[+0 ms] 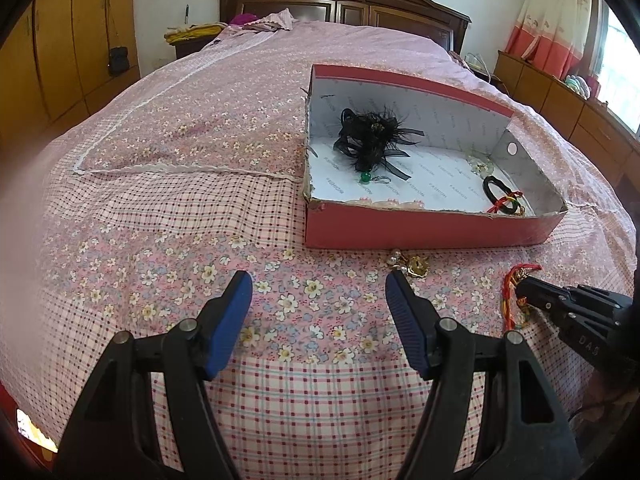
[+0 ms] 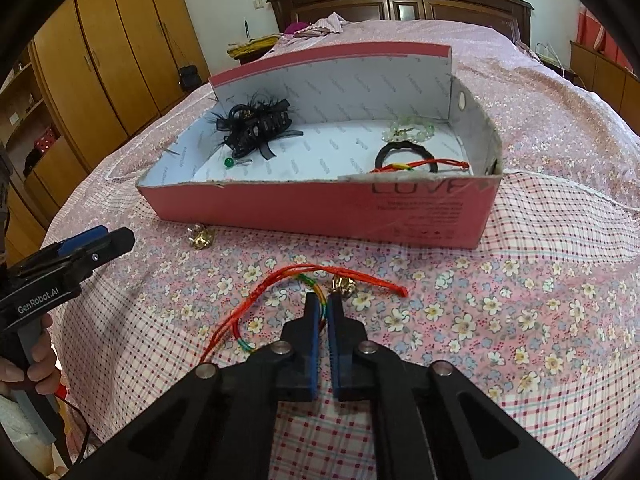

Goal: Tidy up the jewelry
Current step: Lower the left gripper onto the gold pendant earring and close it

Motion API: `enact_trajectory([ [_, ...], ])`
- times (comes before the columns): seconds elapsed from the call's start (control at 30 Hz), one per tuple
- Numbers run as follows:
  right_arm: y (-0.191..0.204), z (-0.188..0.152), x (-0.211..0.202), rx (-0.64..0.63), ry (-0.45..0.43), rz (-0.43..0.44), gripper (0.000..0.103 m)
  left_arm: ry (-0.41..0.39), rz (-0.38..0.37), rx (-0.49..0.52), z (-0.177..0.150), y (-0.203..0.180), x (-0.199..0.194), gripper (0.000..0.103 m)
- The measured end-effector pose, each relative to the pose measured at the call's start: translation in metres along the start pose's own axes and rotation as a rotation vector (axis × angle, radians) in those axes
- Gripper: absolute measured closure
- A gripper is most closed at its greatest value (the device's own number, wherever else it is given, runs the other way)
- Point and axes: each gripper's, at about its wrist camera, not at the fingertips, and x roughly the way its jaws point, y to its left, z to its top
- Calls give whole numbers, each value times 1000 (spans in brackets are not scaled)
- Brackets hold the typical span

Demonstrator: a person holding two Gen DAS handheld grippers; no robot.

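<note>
A red cardboard box (image 1: 424, 232) (image 2: 320, 212) sits on the bed. It holds a black feathered hair clip (image 1: 370, 136) (image 2: 256, 124), a black ring with red cord (image 1: 500, 192) (image 2: 404, 154) and a pale bead bracelet (image 2: 408, 130). A gold earring (image 1: 412, 266) (image 2: 200, 236) lies on the quilt in front of the box. My right gripper (image 2: 324, 300) (image 1: 520, 292) is shut on a red cord bracelet (image 2: 256, 296) (image 1: 510, 292) lying on the quilt. My left gripper (image 1: 318, 280) (image 2: 100, 240) is open and empty, just short of the earring.
The flowered and checked quilt (image 1: 180, 220) covers the whole bed. A dark wooden headboard (image 1: 344, 0) stands at the far end. Wooden wardrobes (image 2: 100, 60) line the left wall, and a low cabinet (image 1: 560, 104) with curtains is on the right.
</note>
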Motion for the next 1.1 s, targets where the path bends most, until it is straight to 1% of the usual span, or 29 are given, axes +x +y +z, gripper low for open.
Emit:
enact_trajectory([
  [0.3, 4, 0, -23, -24, -52, 28, 99, -1, 2, 0, 0, 1, -1, 42],
  [0.53, -2, 3, -45, -5, -98, 42, 99, -3, 0, 2, 0, 3, -4, 42],
  [0.87, -12, 6, -71, 23, -161, 41, 99, -20, -8, 17, -4, 5, -17, 42],
  [1.1, -27, 13, -93, 50, -226, 24, 99, -9, -12, 34, -4, -6, -12, 42],
])
